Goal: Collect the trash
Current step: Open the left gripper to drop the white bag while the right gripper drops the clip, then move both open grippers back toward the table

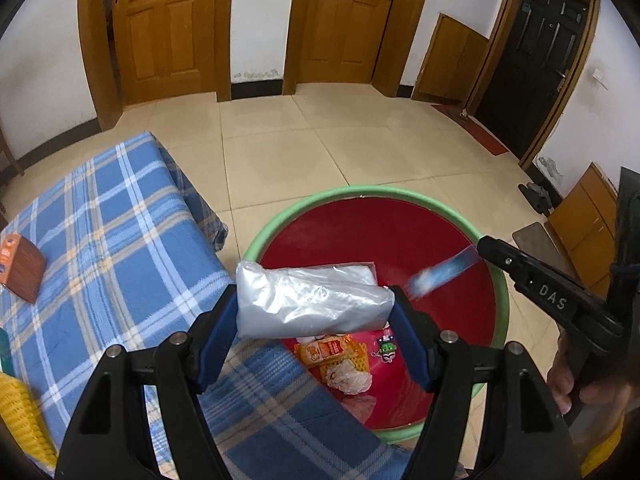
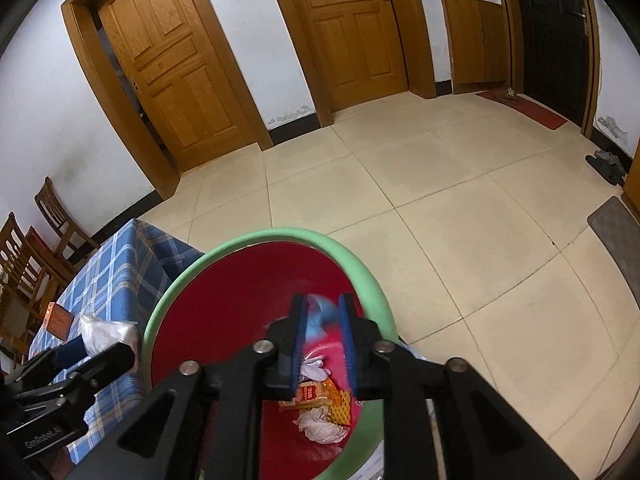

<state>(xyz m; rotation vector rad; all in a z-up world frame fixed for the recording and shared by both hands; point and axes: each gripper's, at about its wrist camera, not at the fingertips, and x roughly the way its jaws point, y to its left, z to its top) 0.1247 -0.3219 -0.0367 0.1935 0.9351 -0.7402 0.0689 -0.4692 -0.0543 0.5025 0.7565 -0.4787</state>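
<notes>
Left wrist view: we see left gripper (image 1: 314,306) fingers clamping clear plastic bag (image 1: 308,300) over bin (image 1: 360,194) rim; right gripper (image 2: 323,340) fingers narrow, pinching blurred blue wrapper (image 2: 320,314) above bin.

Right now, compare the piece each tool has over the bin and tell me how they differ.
The clear plastic bag in the left tool is bulky and colourless; the blue wrapper in the right tool is slim and coloured. The bag spans a wide gap between the fingers; the wrapper sits in a narrow one, motion-blurred. The bag hangs at the bin's table-side rim, the wrapper over its red inside. Both are light plastic trash.
</notes>
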